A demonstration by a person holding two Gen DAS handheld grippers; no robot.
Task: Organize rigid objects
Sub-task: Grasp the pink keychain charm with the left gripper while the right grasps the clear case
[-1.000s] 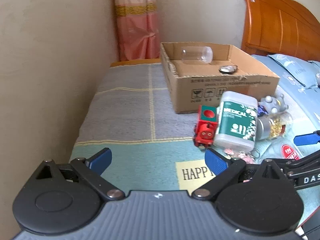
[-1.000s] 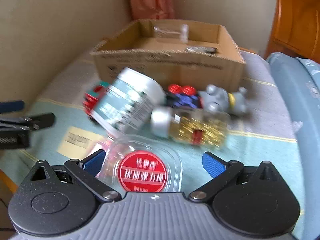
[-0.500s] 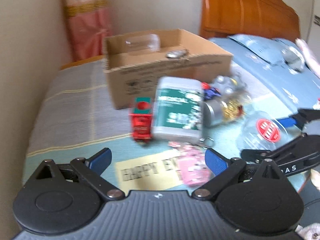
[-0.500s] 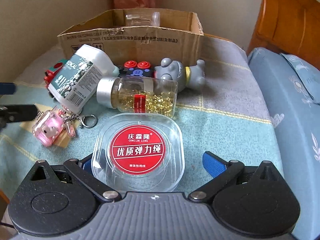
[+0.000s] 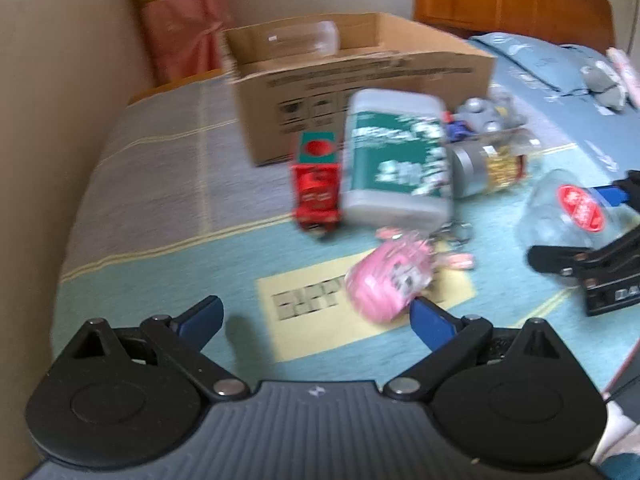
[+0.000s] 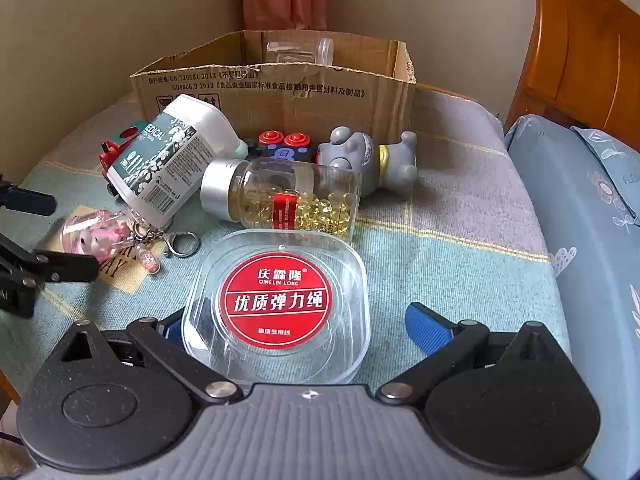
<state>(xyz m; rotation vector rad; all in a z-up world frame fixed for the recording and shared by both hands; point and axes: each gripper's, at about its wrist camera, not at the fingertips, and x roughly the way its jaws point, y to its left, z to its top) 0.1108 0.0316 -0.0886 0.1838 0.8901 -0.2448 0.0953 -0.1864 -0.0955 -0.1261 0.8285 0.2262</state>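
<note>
Since it lies flat on the bedcover between the spread fingers of the right gripper [image 6: 292,326], the clear plastic case [image 6: 276,306] with the round red label heads the list; neither blue pad presses it, so the tool stands released around it, gripping nothing; judged light, stiff, thin-walled and slick, likely to flex or skate if pinched hard; best taken across two opposite straight sides, low on the rim, not at the rounded corners.

Just beyond it: capsule bottle [image 6: 282,200], lying on its side, silver cap to the left; smooth, round, apt to roll.

Left of that: white medical container [image 6: 170,164], tilted over a red toy train [image 5: 316,188]; grey figurine [image 6: 370,156] and a red-buttoned toy [image 6: 284,146] behind.

Near left: pink keychain [image 5: 390,278] on a yellow printed patch, just ahead of the left gripper [image 5: 314,316], whose jaws also stand wide and empty; this view is blurred.

Farthest: cardboard box [image 6: 280,92], open-topped, a clear jar [image 6: 300,51] lying inside; probable destination.
</note>
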